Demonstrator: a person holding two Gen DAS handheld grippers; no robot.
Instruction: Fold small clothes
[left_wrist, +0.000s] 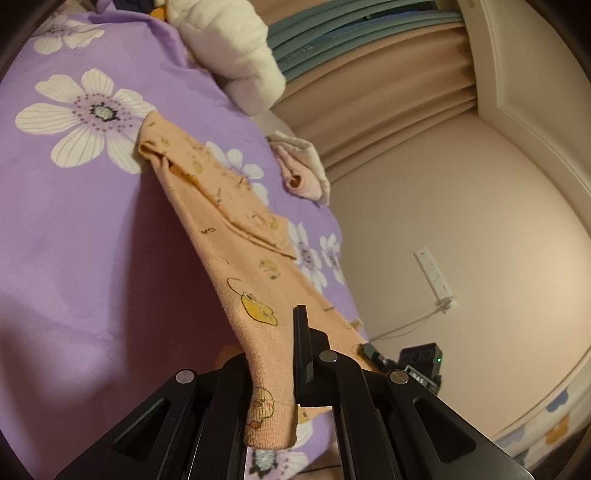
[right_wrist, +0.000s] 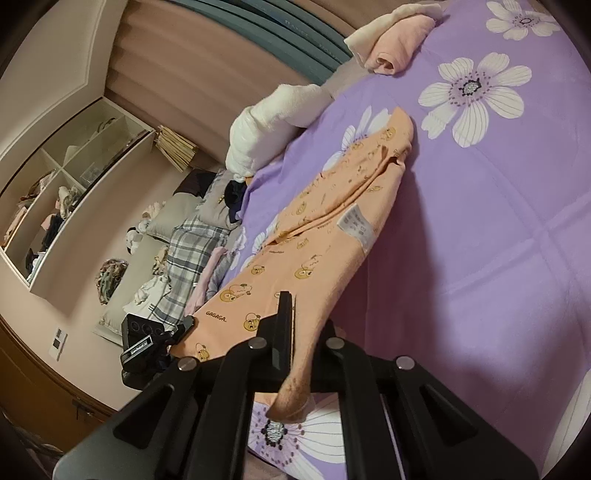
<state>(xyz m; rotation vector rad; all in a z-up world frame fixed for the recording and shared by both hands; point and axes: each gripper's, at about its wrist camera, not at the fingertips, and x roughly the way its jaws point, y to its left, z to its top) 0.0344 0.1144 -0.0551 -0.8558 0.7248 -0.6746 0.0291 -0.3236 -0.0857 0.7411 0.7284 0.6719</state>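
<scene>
Orange printed baby garment (left_wrist: 236, 258) stretched above purple floral bedsheet (left_wrist: 74, 221), near edge clamped in left hand-held gripper (left_wrist: 284, 373), other corner pinched by right hand-held gripper (right_wrist: 295, 354).

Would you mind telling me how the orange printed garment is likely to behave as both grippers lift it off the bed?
The orange garment is probably floppy: it sags between the left gripper and right gripper, and its cuff droops. It looks thin, so likely light. Its far end still drags on the purple bedsheet, so it may bunch.
</scene>
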